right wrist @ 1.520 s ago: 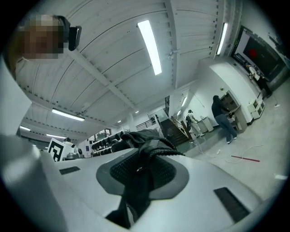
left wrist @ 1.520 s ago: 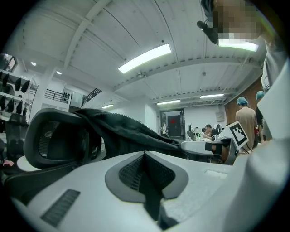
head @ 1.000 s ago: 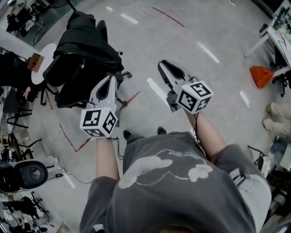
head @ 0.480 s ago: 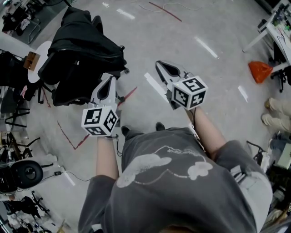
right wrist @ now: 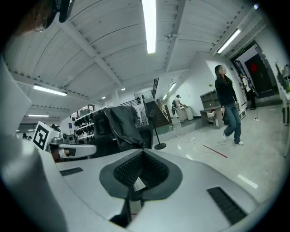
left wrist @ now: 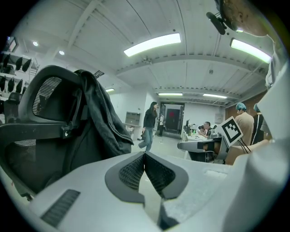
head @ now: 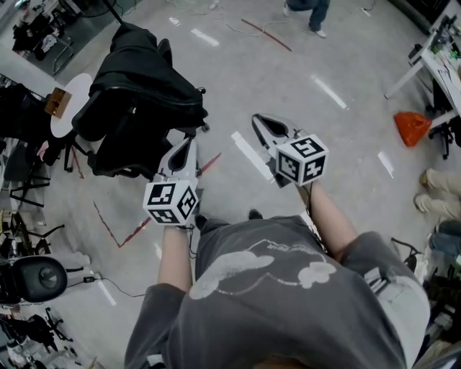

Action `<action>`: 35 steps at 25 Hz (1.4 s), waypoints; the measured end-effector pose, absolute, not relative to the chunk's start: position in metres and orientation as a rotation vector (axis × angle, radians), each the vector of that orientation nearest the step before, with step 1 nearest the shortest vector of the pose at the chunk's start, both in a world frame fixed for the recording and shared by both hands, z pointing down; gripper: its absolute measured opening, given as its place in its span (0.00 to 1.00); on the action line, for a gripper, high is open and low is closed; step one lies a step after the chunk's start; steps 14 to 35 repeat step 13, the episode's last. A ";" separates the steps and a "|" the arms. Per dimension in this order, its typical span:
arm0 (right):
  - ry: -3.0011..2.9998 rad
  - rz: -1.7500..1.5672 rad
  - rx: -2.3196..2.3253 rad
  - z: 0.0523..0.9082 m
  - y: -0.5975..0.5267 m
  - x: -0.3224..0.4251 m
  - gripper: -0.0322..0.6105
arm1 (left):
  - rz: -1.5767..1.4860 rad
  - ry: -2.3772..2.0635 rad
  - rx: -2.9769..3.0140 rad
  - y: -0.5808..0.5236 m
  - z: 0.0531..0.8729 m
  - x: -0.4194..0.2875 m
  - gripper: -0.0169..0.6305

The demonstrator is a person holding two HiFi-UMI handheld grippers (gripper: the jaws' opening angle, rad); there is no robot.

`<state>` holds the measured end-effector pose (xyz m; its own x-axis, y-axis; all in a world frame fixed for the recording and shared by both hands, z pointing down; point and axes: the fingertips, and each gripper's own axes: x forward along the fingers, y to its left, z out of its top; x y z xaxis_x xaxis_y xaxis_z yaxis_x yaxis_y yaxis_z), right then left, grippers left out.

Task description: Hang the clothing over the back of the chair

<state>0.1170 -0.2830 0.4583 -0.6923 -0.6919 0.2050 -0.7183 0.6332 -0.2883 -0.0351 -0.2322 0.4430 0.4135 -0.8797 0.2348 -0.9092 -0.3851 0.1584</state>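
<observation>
A black jacket point(head: 144, 68) hangs draped over the back of a black mesh office chair point(head: 119, 144) at the upper left of the head view. My left gripper point(head: 189, 140) is shut and holds nothing, its tip close to the chair's right side but apart from it. My right gripper point(head: 258, 117) is also shut and holds nothing, out over bare floor to the right of the chair. In the left gripper view the jacket point(left wrist: 102, 122) and chair point(left wrist: 45, 104) loom close at left behind the shut gripper point(left wrist: 144, 154). The right gripper view shows the jacket point(right wrist: 122, 122) farther off beyond the shut gripper point(right wrist: 142, 152).
An orange bag point(head: 412, 121) lies on the floor by a white desk point(head: 432, 58) at right. A round white table point(head: 68, 101) stands left of the chair, and another chair point(head: 36, 277) at lower left. A person point(head: 311, 11) walks at the top. Red tape marks the floor.
Both grippers have stayed shut and shifted only slightly; the left one sits a little farther right. A walking person has come into view at the top. The jacket rests unchanged.
</observation>
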 end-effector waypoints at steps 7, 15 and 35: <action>-2.775 0.516 1.178 0.449 -0.283 0.110 0.03 | 0.132 -1.579 2.428 -0.233 0.432 -0.037 0.03; -2.786 0.462 1.167 0.438 -0.278 0.106 0.03 | 0.109 -1.593 2.440 -0.230 0.423 -0.040 0.03; -2.786 0.462 1.167 0.438 -0.278 0.106 0.03 | 0.109 -1.593 2.440 -0.230 0.423 -0.040 0.03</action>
